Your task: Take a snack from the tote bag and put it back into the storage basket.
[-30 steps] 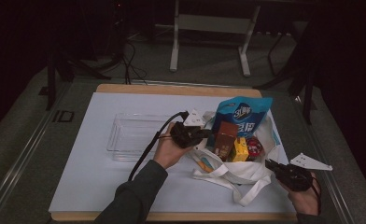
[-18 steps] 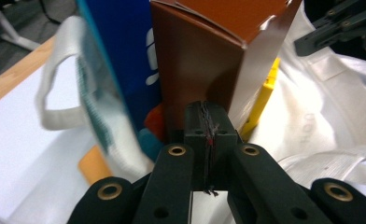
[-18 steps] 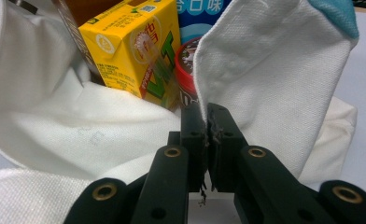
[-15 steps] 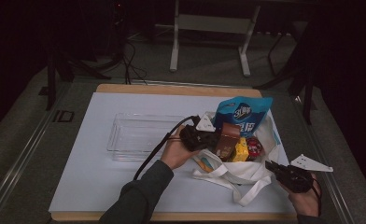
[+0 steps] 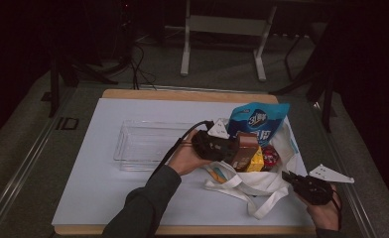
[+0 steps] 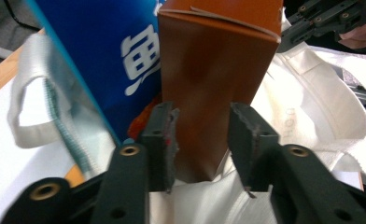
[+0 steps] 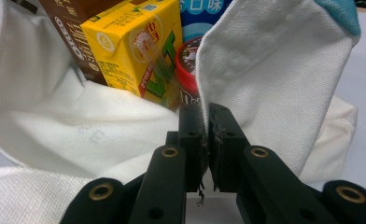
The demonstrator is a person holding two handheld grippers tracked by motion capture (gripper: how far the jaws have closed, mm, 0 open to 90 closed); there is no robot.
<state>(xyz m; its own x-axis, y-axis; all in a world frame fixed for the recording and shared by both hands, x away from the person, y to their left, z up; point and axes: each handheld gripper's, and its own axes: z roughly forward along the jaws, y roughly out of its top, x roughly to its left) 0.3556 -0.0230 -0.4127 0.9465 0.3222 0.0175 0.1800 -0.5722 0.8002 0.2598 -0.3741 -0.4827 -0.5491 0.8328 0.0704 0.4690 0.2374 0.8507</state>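
A white tote bag (image 5: 252, 184) lies open on the table's right side. In it stand a brown carton (image 5: 245, 148), a yellow drink carton (image 5: 256, 160), a red-lidded can (image 5: 270, 155) and a blue snack bag (image 5: 257, 120). My left gripper (image 5: 235, 148) has come in from the left. In the left gripper view its pads (image 6: 165, 140) press both sides of the brown carton (image 6: 214, 84), which fills the gap. My right gripper (image 7: 205, 116) is shut on the bag's cloth rim (image 7: 274, 84) at the near right, holding the mouth up beside the yellow carton (image 7: 134, 51).
An empty clear plastic tray (image 5: 143, 144) sits left of the bag on the white sheet (image 5: 98, 178). The left gripper's cable runs back over the tray's near corner. The bag's straps trail toward the front edge. Dark floor and a stand's legs lie beyond the table.
My left gripper has moved right from the tray's edge to the bag and now has its jaws around the brown carton. The right gripper has stayed on the bag's rim.
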